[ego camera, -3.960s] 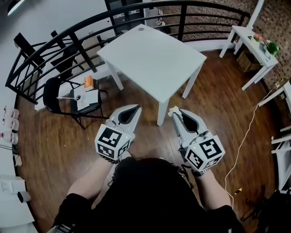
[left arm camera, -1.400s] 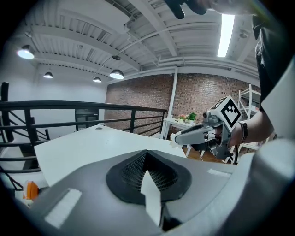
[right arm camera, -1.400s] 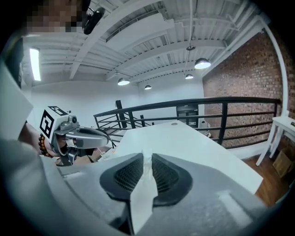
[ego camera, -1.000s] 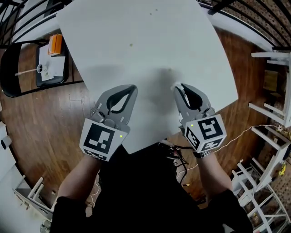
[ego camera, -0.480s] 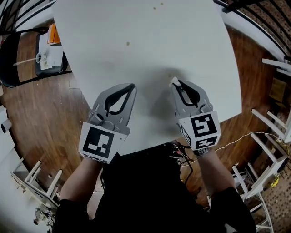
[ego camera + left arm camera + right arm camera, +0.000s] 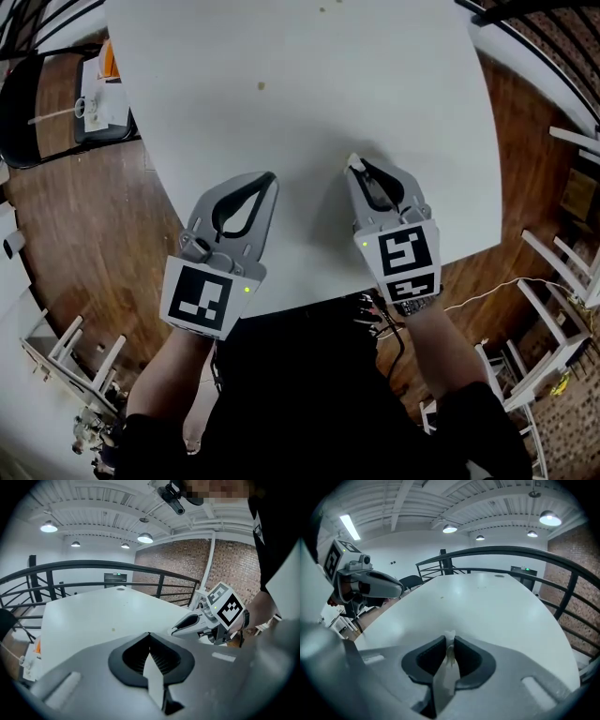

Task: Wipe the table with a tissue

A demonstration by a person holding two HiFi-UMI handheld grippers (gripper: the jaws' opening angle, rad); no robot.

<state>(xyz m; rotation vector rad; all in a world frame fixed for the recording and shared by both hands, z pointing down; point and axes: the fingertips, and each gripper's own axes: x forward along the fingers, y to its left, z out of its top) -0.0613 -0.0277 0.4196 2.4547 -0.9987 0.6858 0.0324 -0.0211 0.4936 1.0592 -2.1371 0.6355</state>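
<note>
The white table [image 6: 309,103] fills the upper half of the head view. A small brown crumb [image 6: 262,86] lies on it ahead of both grippers, with another speck [image 6: 323,9] at the far end. My right gripper [image 6: 353,162] hangs over the near part of the tabletop, shut on a small white tissue [image 6: 450,638] that peeks out past the jaw tips. My left gripper [image 6: 272,175] is beside it over the table's near left edge, shut with nothing seen in it. In the right gripper view the crumb [image 6: 443,597] lies ahead on the table [image 6: 497,606].
A black chair [image 6: 28,122] stands at the table's left, carrying papers [image 6: 94,103] and an orange box [image 6: 110,58]. White furniture frames [image 6: 562,281] stand at the right on the wooden floor [image 6: 84,234]. A black railing [image 6: 525,552] curves round behind the table's far side.
The person has walked up to the table, which now lies under both grippers. In the last second the right gripper has shifted slightly left and forward with the tissue; both stay shut.
</note>
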